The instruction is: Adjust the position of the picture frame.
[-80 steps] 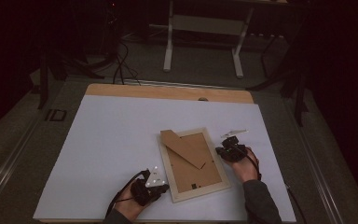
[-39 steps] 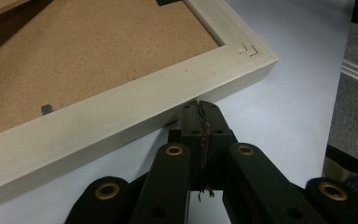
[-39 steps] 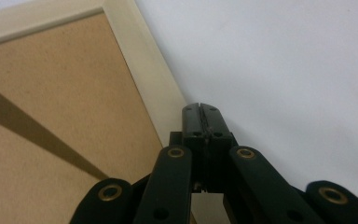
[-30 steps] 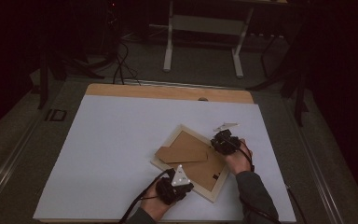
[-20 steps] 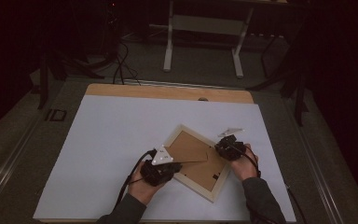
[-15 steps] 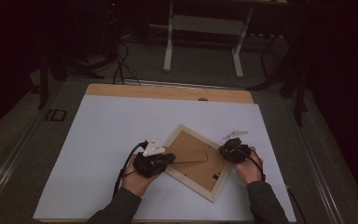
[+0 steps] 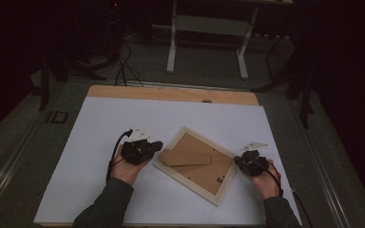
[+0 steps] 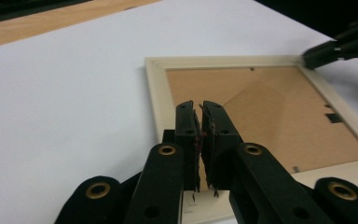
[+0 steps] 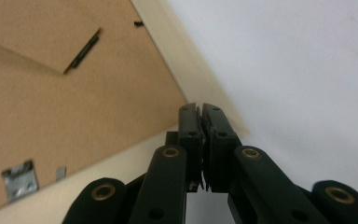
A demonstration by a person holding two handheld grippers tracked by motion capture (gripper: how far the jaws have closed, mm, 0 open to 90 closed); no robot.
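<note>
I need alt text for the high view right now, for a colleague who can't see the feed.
A wooden picture frame lies face down and turned diagonally on a white table, its brown stand flap on the backing. The left gripper, jaws shut, sits at the frame's left corner, and the right gripper, also shut, at its right corner, each held in a person's hand.

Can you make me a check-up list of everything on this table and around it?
Surface: white sheet over a wooden table.
Job's things: picture frame lying face down and skewed, brown backing with stand flap on top.
Clutter: nothing seen.
Tongs: left tongs shut at the frame's left corner; right tongs shut at its right corner. Neither holds anything.
Cables: black cable trails from the left tongs; more cables on the floor.
Surroundings: dark room, white table legs behind.
</note>
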